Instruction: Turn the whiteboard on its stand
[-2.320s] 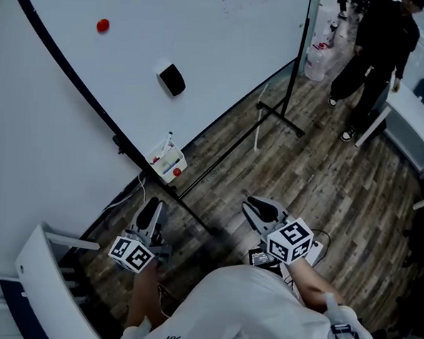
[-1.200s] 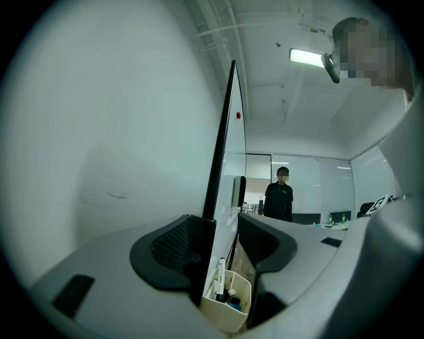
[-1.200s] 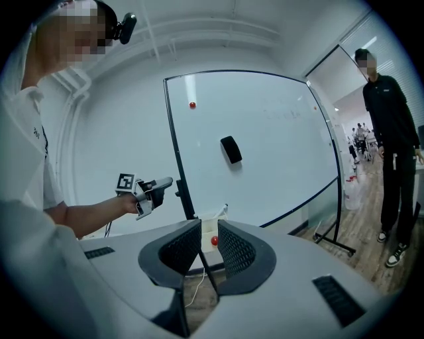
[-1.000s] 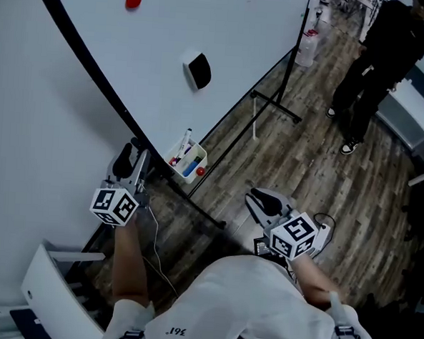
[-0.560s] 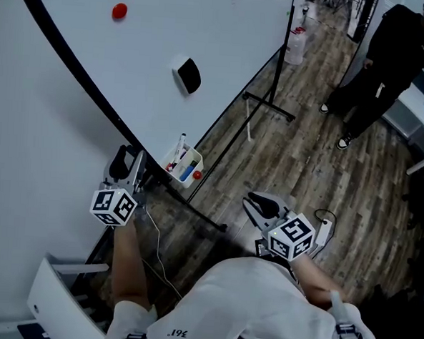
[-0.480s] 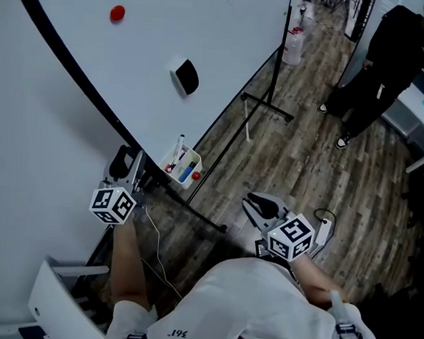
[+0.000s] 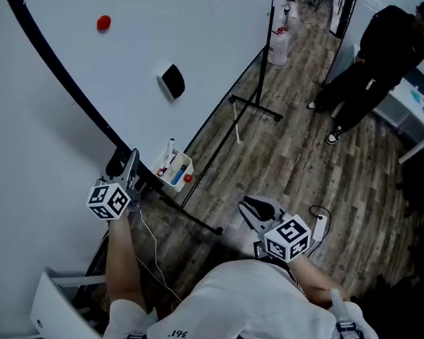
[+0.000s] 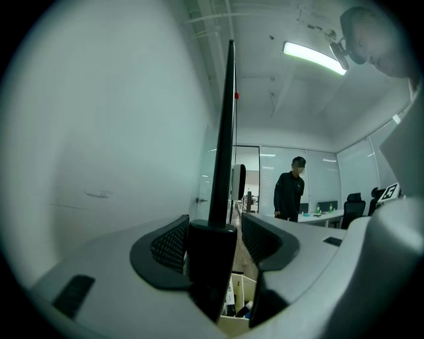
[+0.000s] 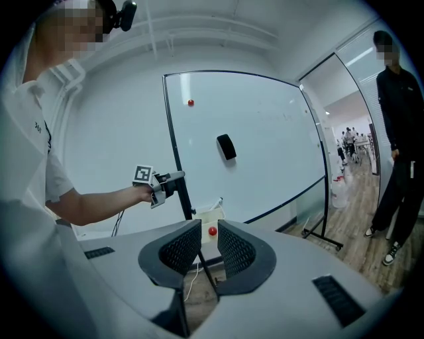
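Observation:
The whiteboard (image 7: 170,26) on its black rolling stand (image 7: 255,107) fills the upper left of the head view. It carries a black eraser (image 7: 173,80) and a red magnet (image 7: 104,23). My left gripper (image 7: 124,163) points level at the board's black side frame (image 8: 225,132), just beside the marker tray (image 7: 172,170). Its jaws have just been opening. A black block on the frame (image 8: 211,258) sits between the wide-spread pads, with a gap showing on the right side. My right gripper (image 7: 251,205) hangs low over the floor, away from the board, its jaws slightly apart around nothing.
A person in black (image 7: 369,60) stands at the upper right beside a white table (image 7: 423,106). A water jug (image 7: 278,47) stands behind the stand's far post. A white cabinet (image 7: 53,302) is at the lower left, and a power strip (image 7: 316,225) lies on the wooden floor.
My left gripper rose from low near the floor to the board's side frame, then edged a little further along it. The right gripper stayed where it was.

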`<action>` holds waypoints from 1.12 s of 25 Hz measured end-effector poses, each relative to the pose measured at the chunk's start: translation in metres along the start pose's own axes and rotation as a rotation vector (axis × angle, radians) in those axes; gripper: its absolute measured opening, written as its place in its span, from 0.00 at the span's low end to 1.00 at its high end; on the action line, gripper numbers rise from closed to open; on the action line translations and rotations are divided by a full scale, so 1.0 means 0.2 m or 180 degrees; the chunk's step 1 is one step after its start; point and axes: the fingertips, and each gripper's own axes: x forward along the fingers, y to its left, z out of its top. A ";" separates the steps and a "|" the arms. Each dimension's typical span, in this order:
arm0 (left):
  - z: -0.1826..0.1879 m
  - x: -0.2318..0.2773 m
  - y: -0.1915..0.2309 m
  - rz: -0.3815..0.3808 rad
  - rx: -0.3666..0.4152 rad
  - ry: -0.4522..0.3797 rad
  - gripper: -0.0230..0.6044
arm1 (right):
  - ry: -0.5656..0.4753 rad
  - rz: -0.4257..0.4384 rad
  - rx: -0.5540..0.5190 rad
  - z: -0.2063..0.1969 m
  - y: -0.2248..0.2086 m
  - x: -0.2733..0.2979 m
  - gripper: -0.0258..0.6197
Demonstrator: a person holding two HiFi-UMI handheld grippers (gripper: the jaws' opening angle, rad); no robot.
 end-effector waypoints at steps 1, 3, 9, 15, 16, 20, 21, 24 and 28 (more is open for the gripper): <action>0.00 0.00 0.00 -0.0010 0.0022 0.0009 0.44 | 0.0006 -0.0006 0.0000 0.00 0.00 -0.01 0.16; 0.00 0.00 0.01 -0.0009 -0.0010 -0.0017 0.42 | 0.0018 -0.0020 0.0002 -0.01 0.01 -0.02 0.16; 0.02 -0.01 0.02 0.0035 -0.0138 -0.0072 0.35 | 0.0073 -0.0068 0.0031 -0.06 0.05 -0.06 0.16; 0.03 -0.01 0.02 0.0050 -0.0189 -0.0027 0.35 | 0.0111 -0.0128 0.0093 -0.12 0.07 -0.09 0.16; 0.03 -0.01 0.02 0.0055 -0.0194 -0.0019 0.35 | 0.0119 -0.0129 0.0102 -0.12 0.08 -0.09 0.16; 0.03 -0.02 0.01 0.0086 -0.0212 -0.0009 0.35 | 0.0148 -0.0123 0.0137 -0.14 0.07 -0.11 0.16; 0.03 -0.02 0.01 0.0096 -0.0215 -0.0007 0.35 | 0.0151 -0.0117 0.0143 -0.14 0.06 -0.11 0.16; 0.04 -0.02 0.01 0.0127 -0.0212 -0.0020 0.35 | 0.0151 -0.0065 0.0147 -0.14 0.03 -0.10 0.16; 0.02 -0.01 0.01 0.0148 -0.0249 -0.0037 0.35 | 0.0128 0.0027 0.0155 -0.12 -0.03 -0.06 0.16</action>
